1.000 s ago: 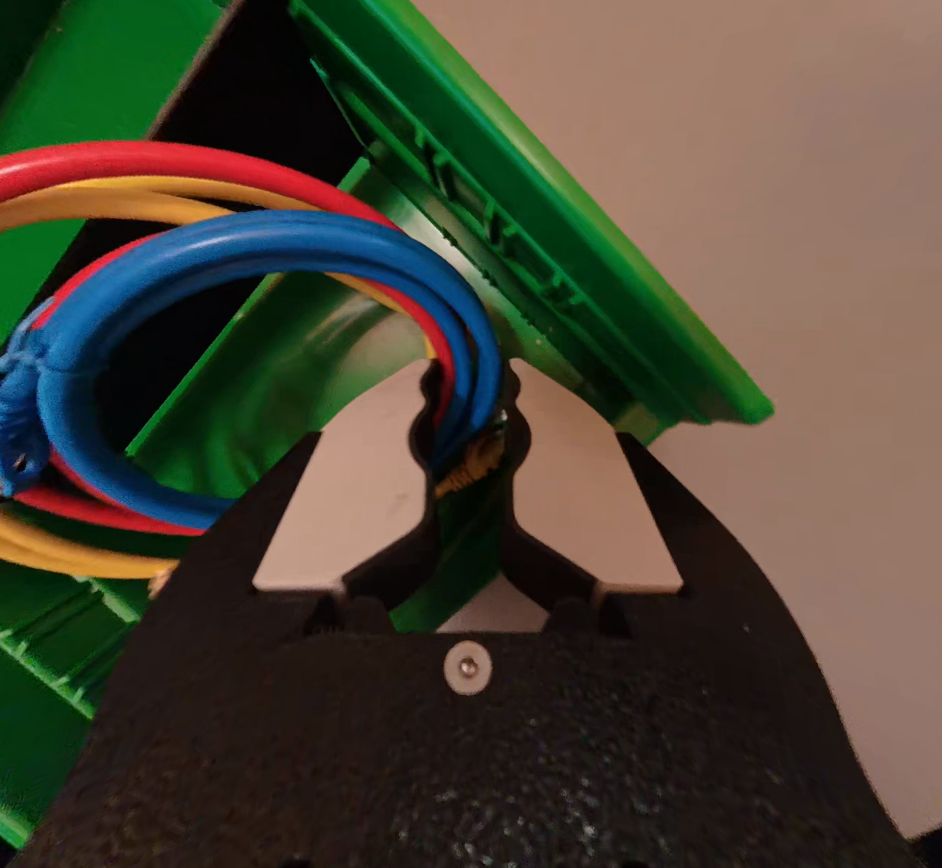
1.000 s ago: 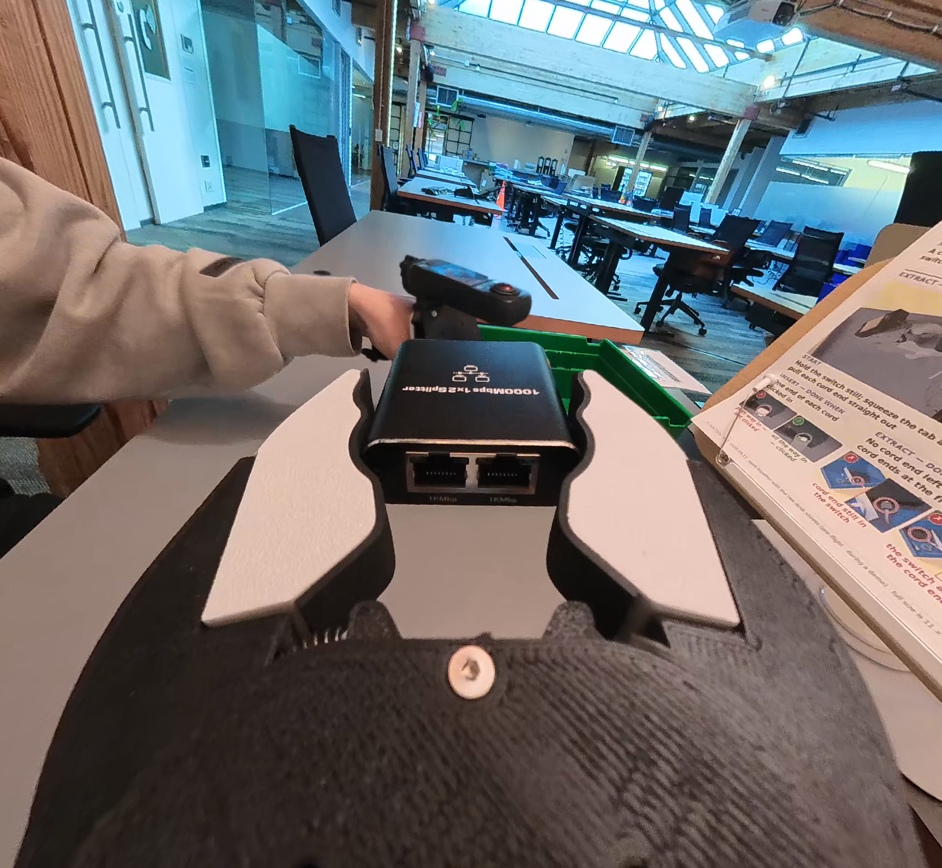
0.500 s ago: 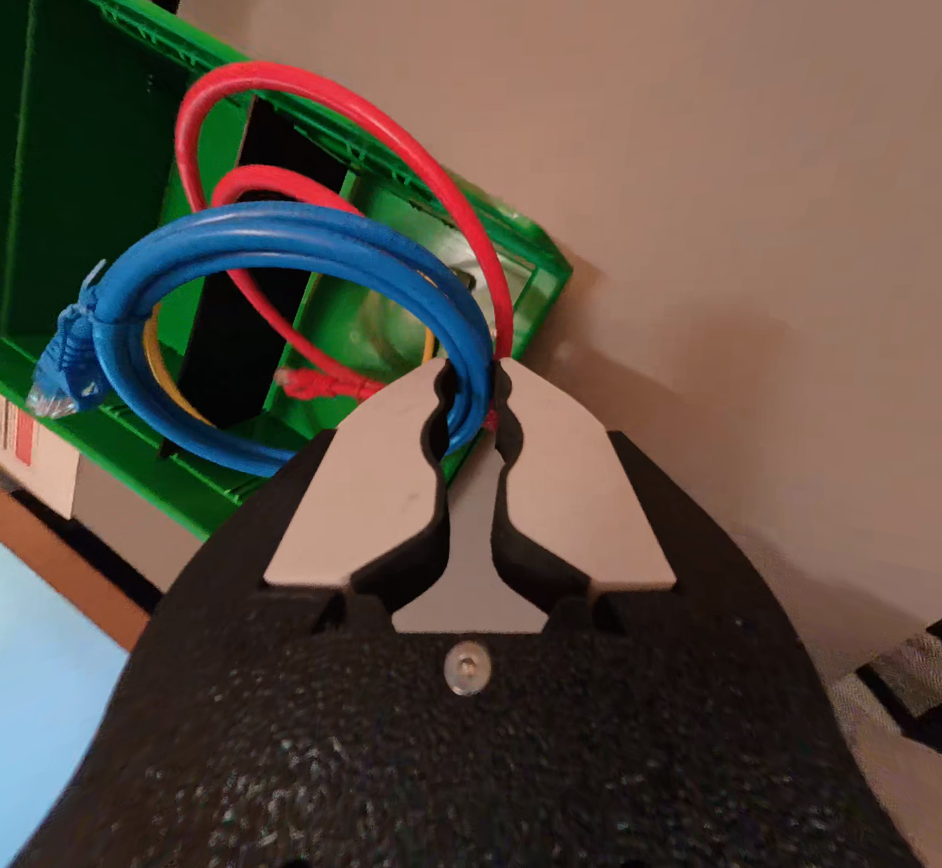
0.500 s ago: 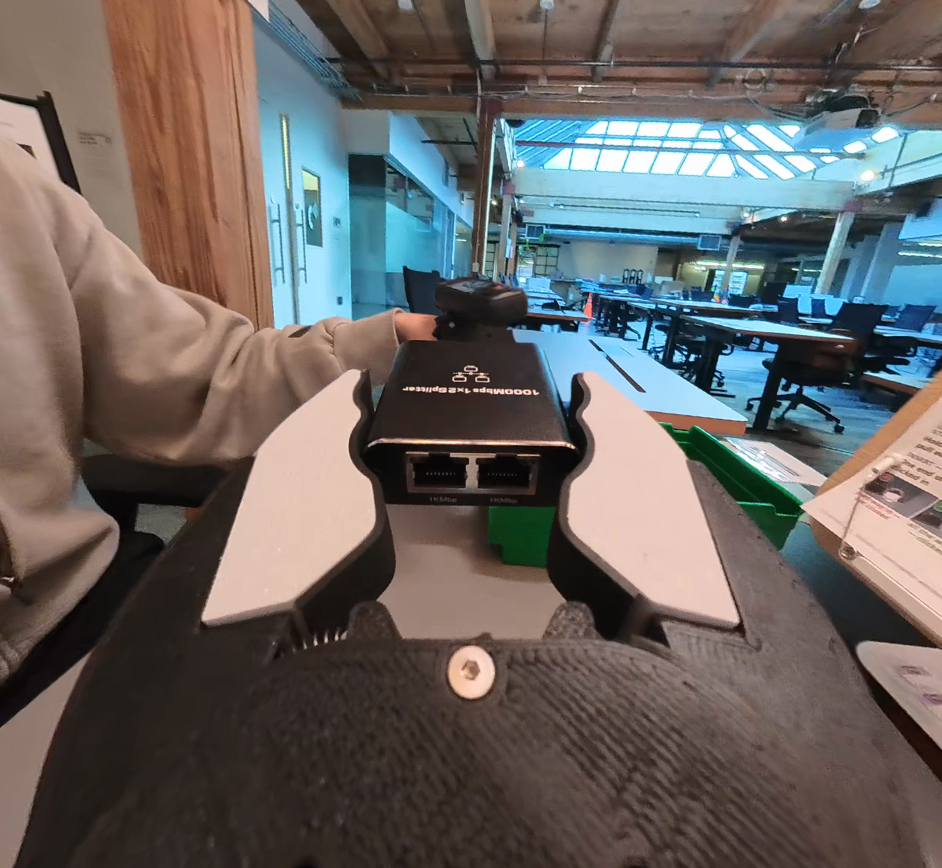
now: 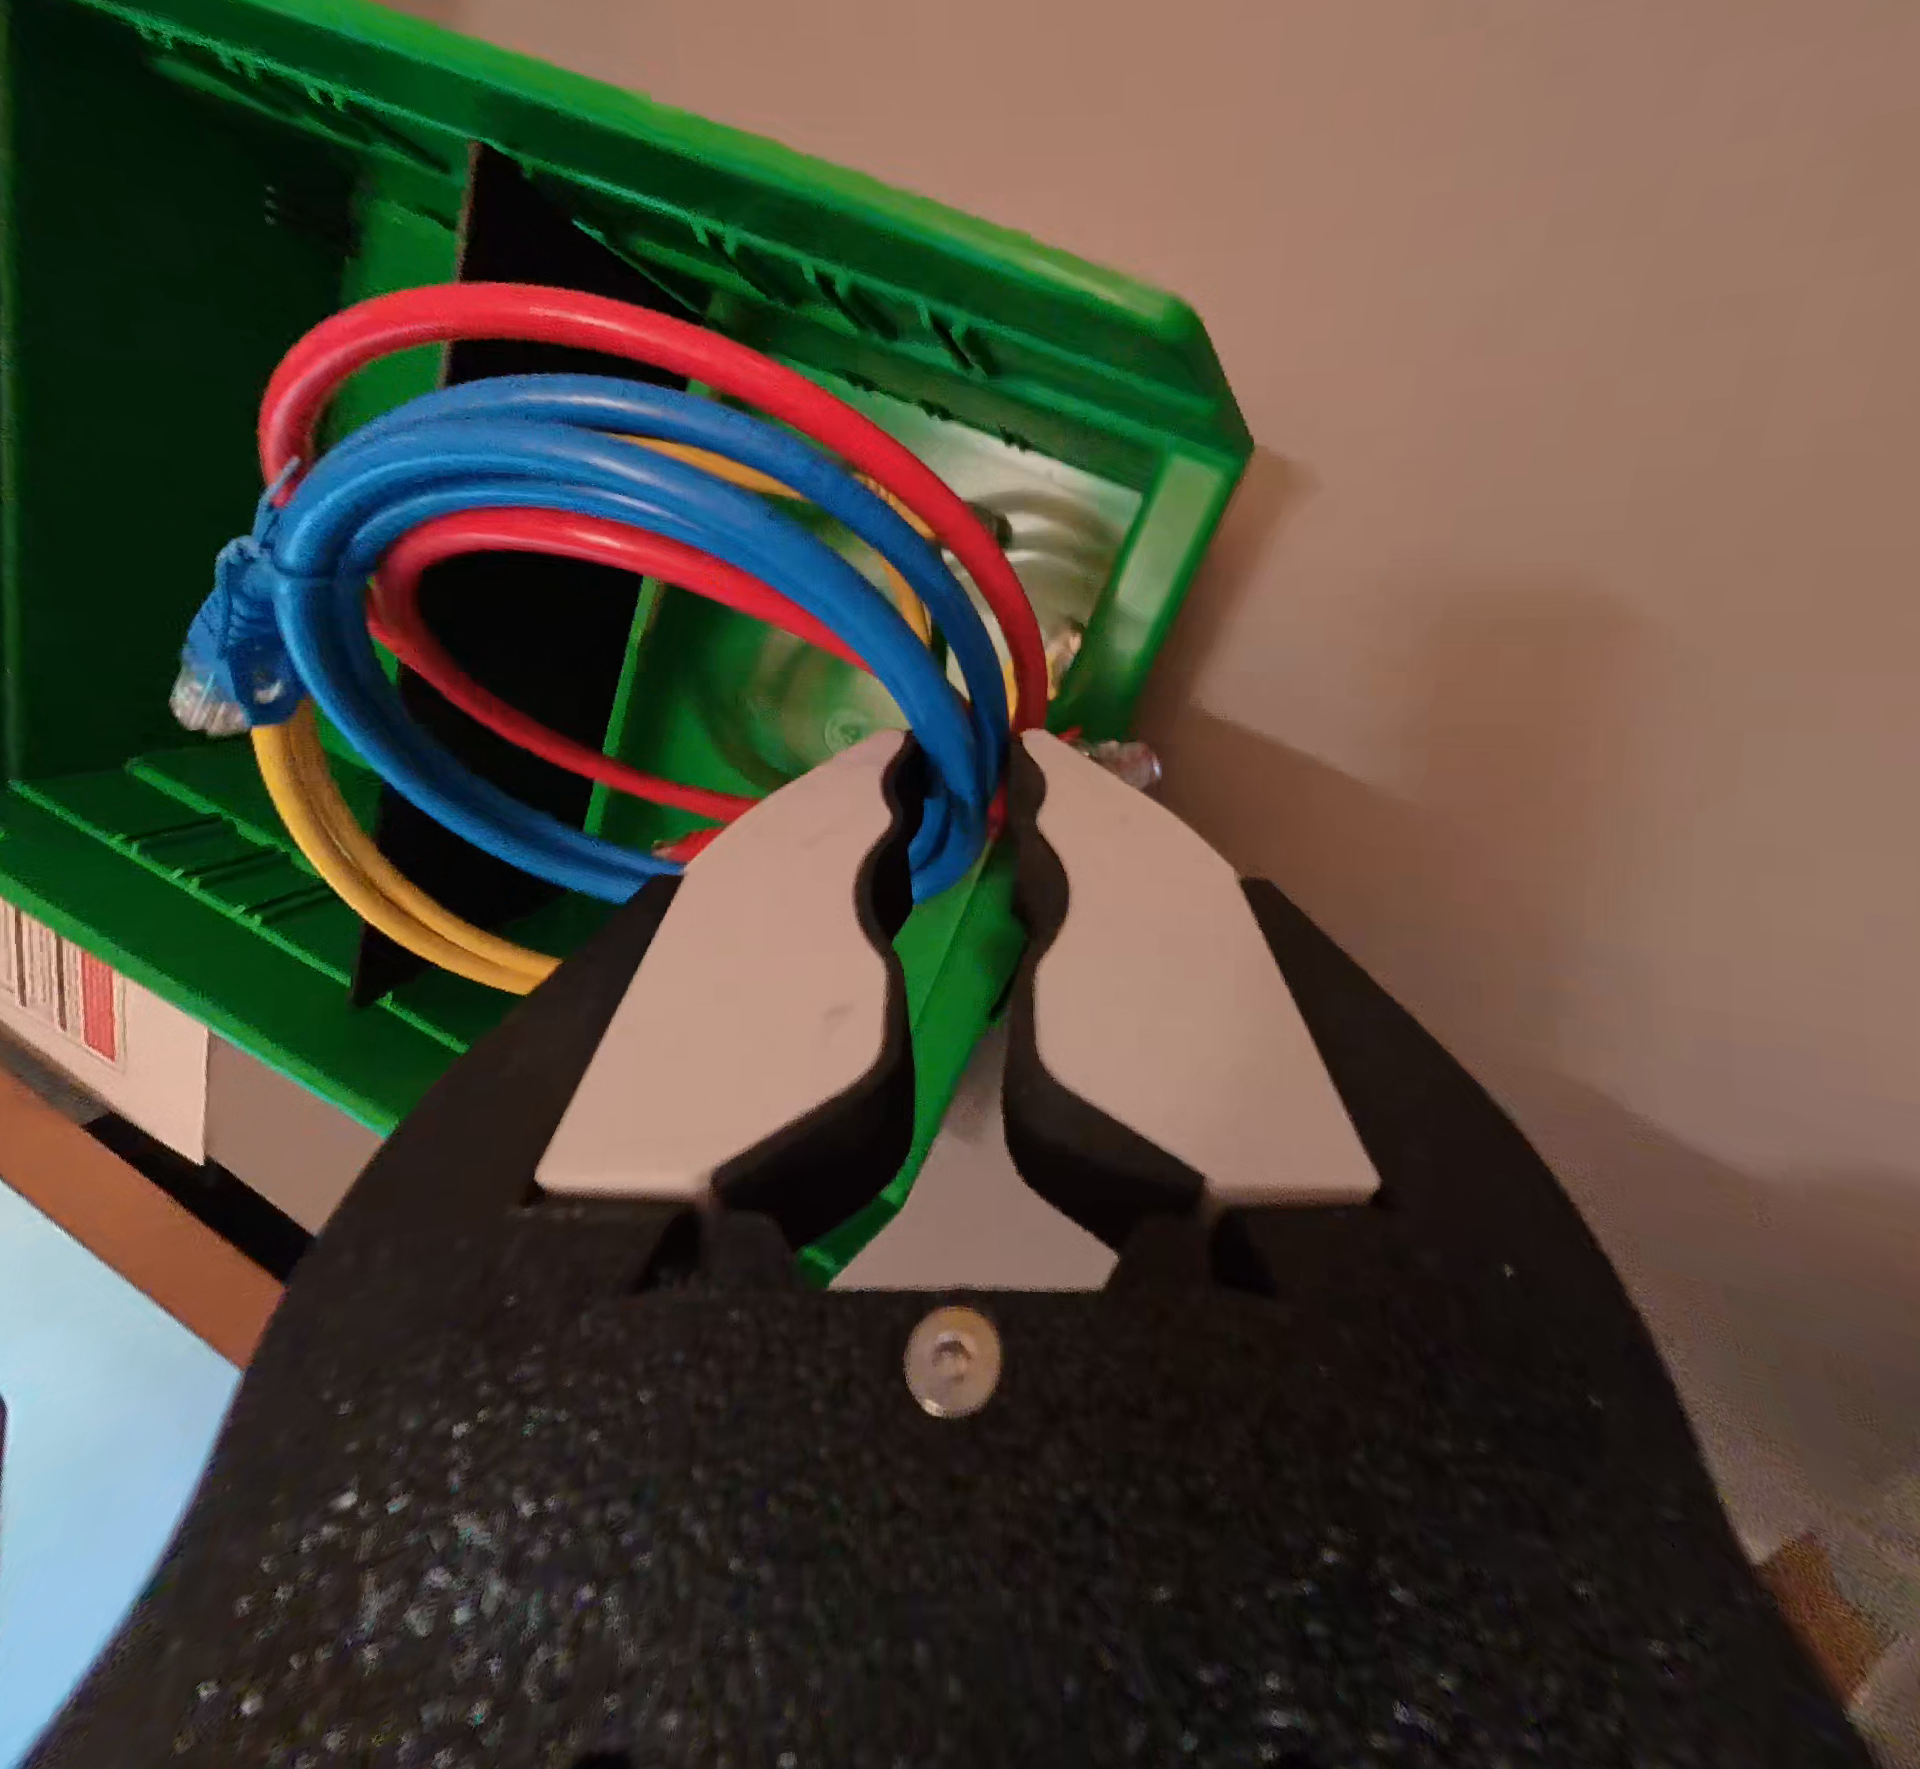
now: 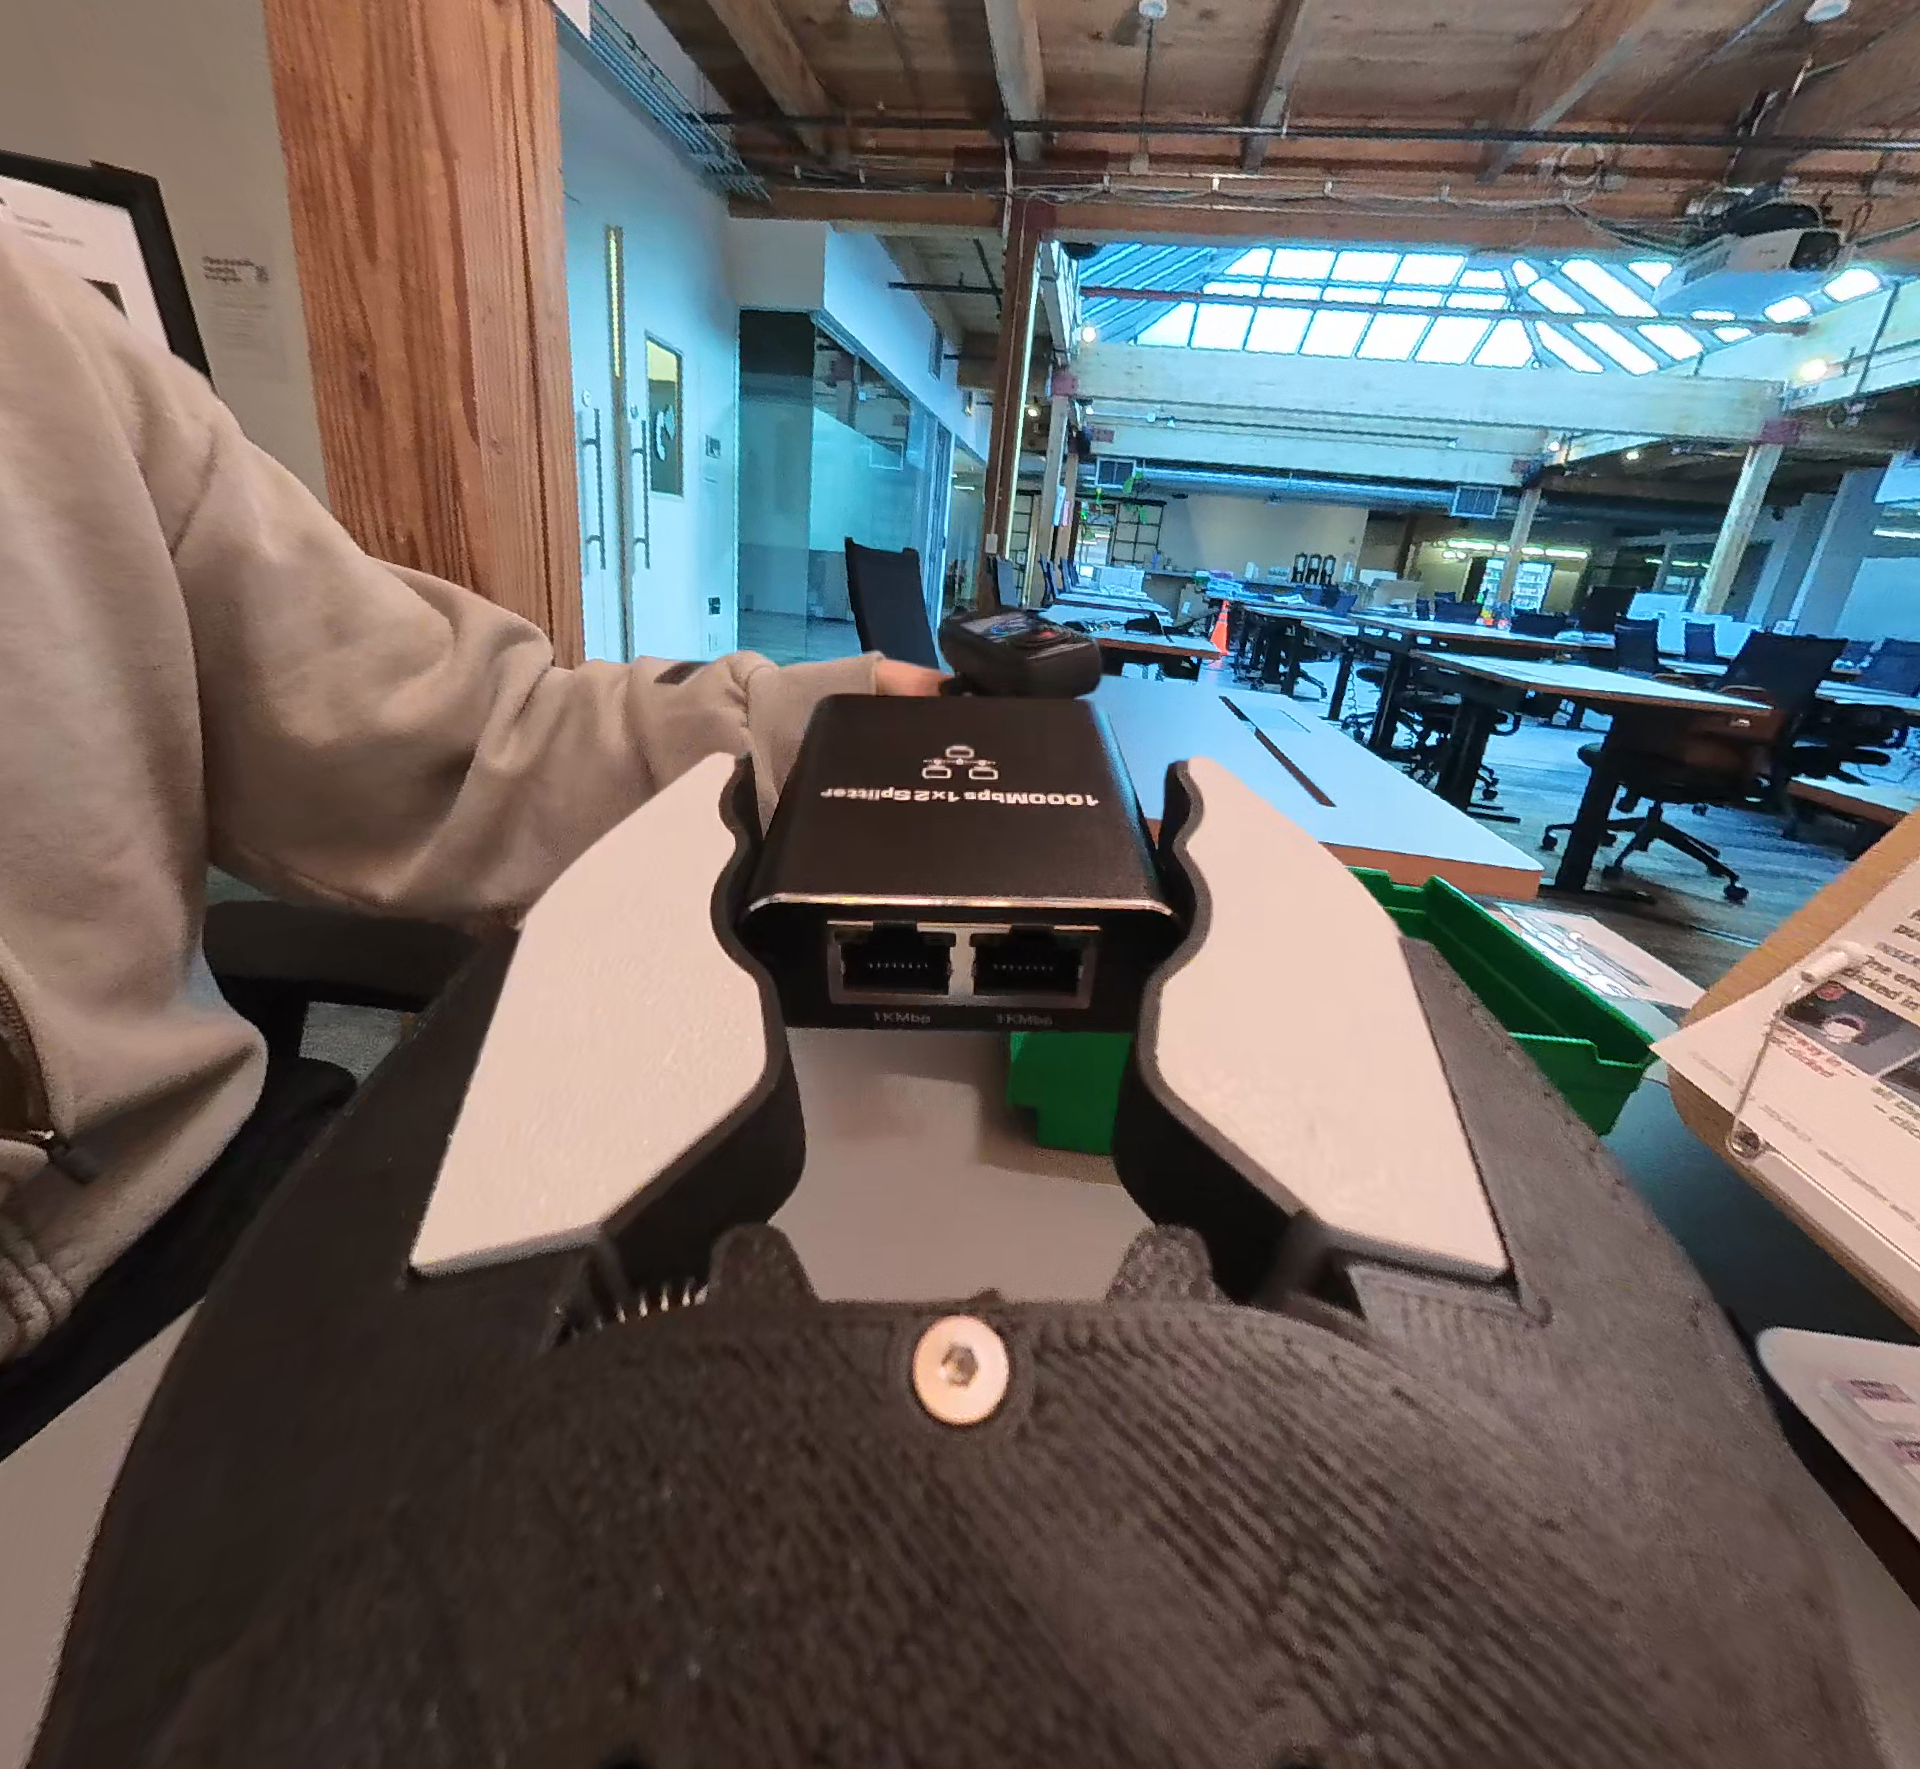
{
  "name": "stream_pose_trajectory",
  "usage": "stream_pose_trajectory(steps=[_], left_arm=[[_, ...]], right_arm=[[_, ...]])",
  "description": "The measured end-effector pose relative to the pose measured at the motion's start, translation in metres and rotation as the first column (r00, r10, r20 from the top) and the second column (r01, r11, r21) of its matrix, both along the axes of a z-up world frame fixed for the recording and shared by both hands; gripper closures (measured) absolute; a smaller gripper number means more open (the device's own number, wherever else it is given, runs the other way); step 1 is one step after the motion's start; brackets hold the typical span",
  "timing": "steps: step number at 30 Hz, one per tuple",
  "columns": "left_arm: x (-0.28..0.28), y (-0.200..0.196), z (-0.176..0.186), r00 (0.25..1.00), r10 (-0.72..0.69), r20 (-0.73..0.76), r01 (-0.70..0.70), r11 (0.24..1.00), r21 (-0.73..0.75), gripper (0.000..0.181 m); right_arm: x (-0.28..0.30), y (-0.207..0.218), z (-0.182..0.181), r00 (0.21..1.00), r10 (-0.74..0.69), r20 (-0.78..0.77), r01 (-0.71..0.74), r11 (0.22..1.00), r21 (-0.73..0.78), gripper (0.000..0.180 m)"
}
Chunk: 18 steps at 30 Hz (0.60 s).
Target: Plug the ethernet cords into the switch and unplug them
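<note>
My left gripper (image 5: 961,763) is shut on a coiled bundle of ethernet cords above the green bin (image 5: 727,192): a blue cord (image 5: 623,441), a red cord (image 5: 623,317) and a yellow cord (image 5: 343,867). The blue plug (image 5: 223,639) hangs at the coil's left, and a clear plug (image 5: 1127,763) sticks out by the right finger. My right gripper (image 6: 961,774) is shut on the black switch (image 6: 956,805), whose two empty ports (image 6: 961,966) face the camera. The top of the left gripper (image 6: 1023,654) shows just beyond the switch.
The bin stands on a pale table (image 5: 1455,369) and has a black divider (image 5: 520,265). In the right wrist view the bin (image 6: 1507,971) is at the right, next to a board with an instruction sheet (image 6: 1818,1044). A person's sleeve (image 6: 312,732) reaches across from the left. Left tips to right tips: about 30 cm.
The left gripper has pulled back and up from the bin's wall with the cords clamped. The right wrist view has tilted up, and the switch stays gripped.
</note>
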State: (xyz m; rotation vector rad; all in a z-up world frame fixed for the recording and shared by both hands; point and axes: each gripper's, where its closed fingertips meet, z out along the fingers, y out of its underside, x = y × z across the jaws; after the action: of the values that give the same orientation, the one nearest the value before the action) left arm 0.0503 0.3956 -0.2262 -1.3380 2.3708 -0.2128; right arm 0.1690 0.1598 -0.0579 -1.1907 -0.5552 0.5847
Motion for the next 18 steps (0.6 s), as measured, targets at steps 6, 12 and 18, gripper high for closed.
stream_pose_trajectory(steps=[6,12,18], left_arm=[[-0.012,0.015,0.006,1.0,-0.014,0.004,0.014,1.0,0.002,0.167],[-0.007,0.003,0.025,0.97,-0.221,0.101,0.203,0.965,0.165,0.171],[-0.004,0.002,0.054,0.944,-0.325,0.058,0.267,0.855,0.445,0.171]], right_arm=[[0.001,-0.002,-0.001,1.0,-0.004,0.012,0.004,1.0,-0.003,0.105],[0.004,-0.002,-0.001,1.0,-0.013,0.011,0.013,1.0,-0.003,0.105],[0.006,-0.005,-0.001,1.0,-0.021,0.018,0.021,1.0,0.001,0.105]])
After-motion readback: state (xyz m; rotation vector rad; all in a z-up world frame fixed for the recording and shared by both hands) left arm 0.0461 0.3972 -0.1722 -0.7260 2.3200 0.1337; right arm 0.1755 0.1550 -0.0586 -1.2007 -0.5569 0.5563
